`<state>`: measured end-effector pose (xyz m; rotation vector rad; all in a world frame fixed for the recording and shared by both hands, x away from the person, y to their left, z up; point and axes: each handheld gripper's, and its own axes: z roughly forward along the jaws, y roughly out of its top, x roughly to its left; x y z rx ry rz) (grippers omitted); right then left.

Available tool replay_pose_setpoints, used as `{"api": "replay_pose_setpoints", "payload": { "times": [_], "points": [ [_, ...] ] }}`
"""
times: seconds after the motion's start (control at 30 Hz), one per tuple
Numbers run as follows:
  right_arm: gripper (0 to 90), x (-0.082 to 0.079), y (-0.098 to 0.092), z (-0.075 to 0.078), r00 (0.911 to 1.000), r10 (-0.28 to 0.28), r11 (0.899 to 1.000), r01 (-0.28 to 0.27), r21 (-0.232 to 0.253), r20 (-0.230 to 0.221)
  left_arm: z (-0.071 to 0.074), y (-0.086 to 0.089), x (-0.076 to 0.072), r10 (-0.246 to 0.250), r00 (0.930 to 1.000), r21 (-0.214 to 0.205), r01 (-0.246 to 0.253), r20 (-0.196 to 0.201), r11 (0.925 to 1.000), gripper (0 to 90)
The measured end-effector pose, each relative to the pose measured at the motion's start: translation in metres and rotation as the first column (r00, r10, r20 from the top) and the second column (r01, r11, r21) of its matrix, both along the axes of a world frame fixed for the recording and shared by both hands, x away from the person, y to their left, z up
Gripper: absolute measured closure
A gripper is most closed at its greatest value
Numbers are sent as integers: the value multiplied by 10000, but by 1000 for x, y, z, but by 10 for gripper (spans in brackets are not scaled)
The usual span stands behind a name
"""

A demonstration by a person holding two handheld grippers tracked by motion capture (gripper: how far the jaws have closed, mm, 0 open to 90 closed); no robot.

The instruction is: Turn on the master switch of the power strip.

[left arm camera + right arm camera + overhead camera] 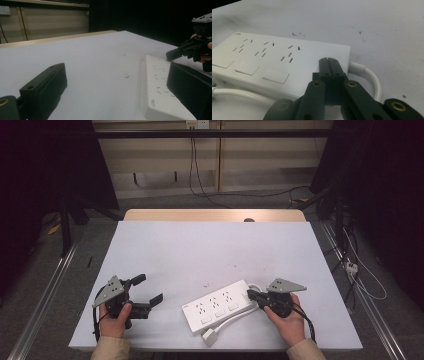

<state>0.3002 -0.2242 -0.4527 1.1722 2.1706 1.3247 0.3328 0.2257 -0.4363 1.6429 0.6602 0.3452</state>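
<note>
A white power strip (pixel 220 306) with three switches lies slantwise on the white table (pixel 200 245), near the front. Its white cable (pixel 235 317) loops back from the right end and ends in a plug (pixel 211 336) at the table's front edge. My right gripper (pixel 250 294) is shut with nothing between its jaws, and its tips rest at the strip's right end. In the right gripper view the closed tips (pixel 329 61) sit over the strip (pixel 267 57), beside the cable (pixel 372 77). My left gripper (pixel 150 289) stands open to the left of the strip, holding nothing.
In the left gripper view the open jaws (pixel 116 72) frame bare table, with the strip (pixel 160 95) and the right gripper (pixel 175 53) to the right. A wooden strip (pixel 215 215) borders the table's far edge. Cables lie on the floor behind and to the right.
</note>
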Motion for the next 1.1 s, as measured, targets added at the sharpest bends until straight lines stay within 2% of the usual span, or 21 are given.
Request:
{"api": "replay_pose_setpoints", "payload": {
  "times": [1.1],
  "points": [
    [900, 0, 1, -1, 10000, 89, 9998, -90, -154, -14, -1, -2, 0, -41, 10000, 34, 41, -31, 10000, 27]
  ]
}}
